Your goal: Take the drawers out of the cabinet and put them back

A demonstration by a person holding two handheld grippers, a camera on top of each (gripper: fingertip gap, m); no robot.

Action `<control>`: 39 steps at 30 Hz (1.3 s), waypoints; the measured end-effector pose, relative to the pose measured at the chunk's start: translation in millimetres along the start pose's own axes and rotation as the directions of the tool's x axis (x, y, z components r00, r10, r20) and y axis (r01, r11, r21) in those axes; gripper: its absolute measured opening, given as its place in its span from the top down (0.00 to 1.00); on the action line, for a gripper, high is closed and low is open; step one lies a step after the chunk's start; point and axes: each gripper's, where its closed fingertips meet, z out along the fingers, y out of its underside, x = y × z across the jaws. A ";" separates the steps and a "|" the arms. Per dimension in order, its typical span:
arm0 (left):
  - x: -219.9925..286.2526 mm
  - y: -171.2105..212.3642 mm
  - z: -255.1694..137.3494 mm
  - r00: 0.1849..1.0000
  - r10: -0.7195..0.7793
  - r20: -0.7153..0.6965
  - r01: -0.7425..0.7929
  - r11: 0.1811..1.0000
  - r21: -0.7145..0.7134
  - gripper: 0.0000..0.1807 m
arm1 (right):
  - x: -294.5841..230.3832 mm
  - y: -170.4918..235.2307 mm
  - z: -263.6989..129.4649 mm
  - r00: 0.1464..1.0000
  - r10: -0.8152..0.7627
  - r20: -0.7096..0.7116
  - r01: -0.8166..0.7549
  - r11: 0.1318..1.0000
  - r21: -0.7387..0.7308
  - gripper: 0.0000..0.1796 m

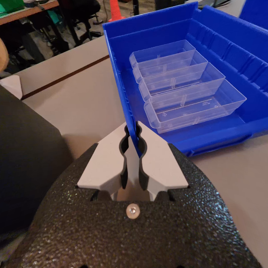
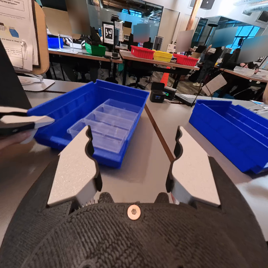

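Note:
Several clear plastic drawers (image 1: 188, 89) lie side by side in a blue bin (image 1: 149, 18) on the grey table. My left gripper (image 1: 132, 126) is shut on the near end of the bin's left side wall, one finger inside the bin and one outside. In the right wrist view the same bin (image 2: 69, 105) sits ahead to the left with the drawers (image 2: 111, 123) in it, and the left gripper (image 2: 40, 118) holds its near-left edge. My right gripper (image 2: 133, 127) is open and empty above the table, just in front of the bin. No cabinet is clearly in view.
Stacked blue bins (image 2: 226, 130) stand at the right. A black device (image 2: 157, 92) sits behind the bin. A large dark object (image 1: 21, 145) is close on the left. A stand with paper sheets (image 2: 18, 33) is at the far left. A dark seam (image 2: 158, 134) crosses the table.

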 end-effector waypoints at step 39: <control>-176.0 215.1 -380.9 0.973 0.070 -0.222 -0.108 0.980 -0.165 0.99 | -143.6 -68.2 -39.5 0.926 -0.286 0.247 0.248 0.953 0.173 0.37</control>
